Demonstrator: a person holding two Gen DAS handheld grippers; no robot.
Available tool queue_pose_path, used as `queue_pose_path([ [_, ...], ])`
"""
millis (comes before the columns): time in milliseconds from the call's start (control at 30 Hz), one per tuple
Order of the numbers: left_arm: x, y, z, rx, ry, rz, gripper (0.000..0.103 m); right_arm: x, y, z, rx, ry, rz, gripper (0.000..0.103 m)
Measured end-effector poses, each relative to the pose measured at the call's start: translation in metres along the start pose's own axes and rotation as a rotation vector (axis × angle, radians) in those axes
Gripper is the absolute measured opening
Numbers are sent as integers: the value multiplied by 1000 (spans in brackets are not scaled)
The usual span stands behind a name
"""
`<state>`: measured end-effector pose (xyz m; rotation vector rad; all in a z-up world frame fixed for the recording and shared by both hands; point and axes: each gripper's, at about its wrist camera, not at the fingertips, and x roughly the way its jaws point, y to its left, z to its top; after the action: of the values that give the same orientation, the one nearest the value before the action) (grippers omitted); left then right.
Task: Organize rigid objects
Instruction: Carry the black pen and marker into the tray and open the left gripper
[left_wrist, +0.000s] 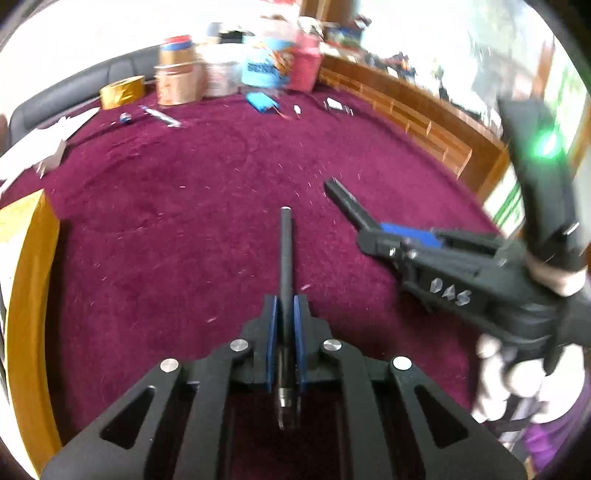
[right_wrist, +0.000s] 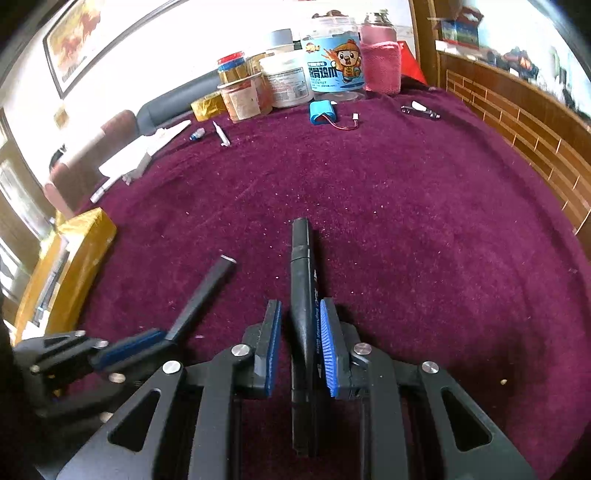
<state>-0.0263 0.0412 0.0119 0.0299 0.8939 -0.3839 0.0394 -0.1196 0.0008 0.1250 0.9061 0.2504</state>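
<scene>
Worktop (right_wrist: 406, 221) covered in dark maroon pile cloth, flecked with lint. Wooden slatted rail (right_wrist: 517, 122) runs along its right edge. Yellow box (right_wrist: 74, 258) sits at the left edge.

Back row of containers: clear tub (right_wrist: 334, 55) with blue label, cartoon bear and Chinese characters; small print beneath too fine to read. Pink-wrapped bottle (right_wrist: 380, 55) just to its right, white-labelled jar (right_wrist: 286, 83) to its left, then a smaller clear jar (right_wrist: 242, 98) and a roll of gold tape (right_wrist: 207, 105).

Left gripper (left_wrist: 285, 321): jaws narrow, clamped on a thin dark pen (left_wrist: 285, 258) that runs straight forward between the blue pads, its metal tip toward the camera.

Right gripper (right_wrist: 298, 332): jaws narrow, holding a black marker (right_wrist: 301, 280) along its barrel, cap end pointing away. White print on the barrel, only "marker" legible. In the left wrist view the gripper body bears handwritten "DAS".

Both items are held above the cloth near the front, side by side.

Small items in front of the containers: blue battery pack (right_wrist: 323, 112) with red lead, metal clip (right_wrist: 421, 110), white tube (right_wrist: 221, 133).
</scene>
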Motion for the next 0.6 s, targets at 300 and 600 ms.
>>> queue_pose_path([
  [300, -78, 24, -31, -106, -165, -136, 6, -5, 1, -1, -8, -14, -20, 14],
  [600, -165, 104, -60, -279, -326, -132, 7, -46, 52, 0, -53, -46, 186, 14],
])
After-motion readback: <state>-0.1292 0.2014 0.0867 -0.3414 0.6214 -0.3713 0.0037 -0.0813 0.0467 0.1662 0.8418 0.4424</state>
